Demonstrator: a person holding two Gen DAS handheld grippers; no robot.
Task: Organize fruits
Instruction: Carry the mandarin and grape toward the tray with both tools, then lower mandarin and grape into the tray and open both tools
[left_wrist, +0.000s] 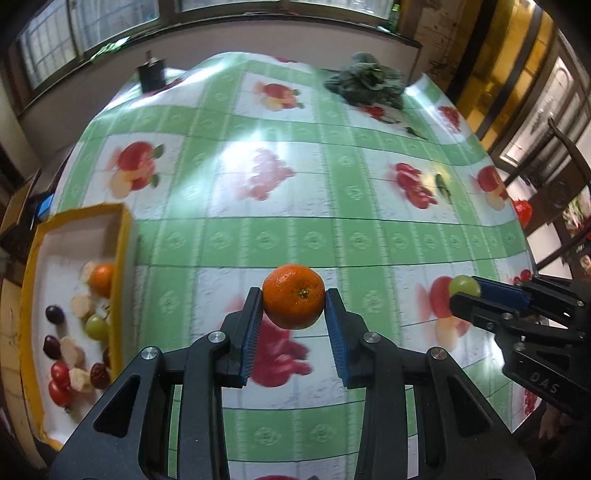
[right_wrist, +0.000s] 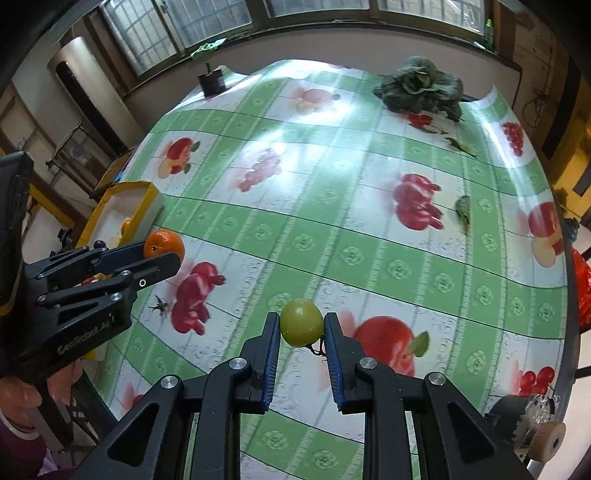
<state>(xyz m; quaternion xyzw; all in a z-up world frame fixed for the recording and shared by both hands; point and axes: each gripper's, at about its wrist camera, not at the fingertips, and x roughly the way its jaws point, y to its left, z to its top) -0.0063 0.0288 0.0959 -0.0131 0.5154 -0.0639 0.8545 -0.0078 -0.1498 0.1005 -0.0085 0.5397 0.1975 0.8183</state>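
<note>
Most of the sorting looks done. The yellow tray (left_wrist: 123, 236) at the left edge of the desk (left_wrist: 295, 206) already holds an orange, a green grape, dark grapes, cherry tomatoes and pale banana pieces. Two fruits are in the air, clear of the cloth. The left gripper (left_wrist: 294, 301) has its fingers clamped on a mandarin (left_wrist: 293, 301), just to the right of the tray. The right gripper (right_wrist: 301, 325) has its fingers pinched on a green grape (right_wrist: 301, 323), farther from the tray, with a bit of stem hanging under it. No other loose fruit shows on the desk, only a leafy green (right_wrist: 421, 88) at the far side and stray leaves, though the near edge is hidden behind the grippers. What is left, I judge, is dropping these two into the tray.
</note>
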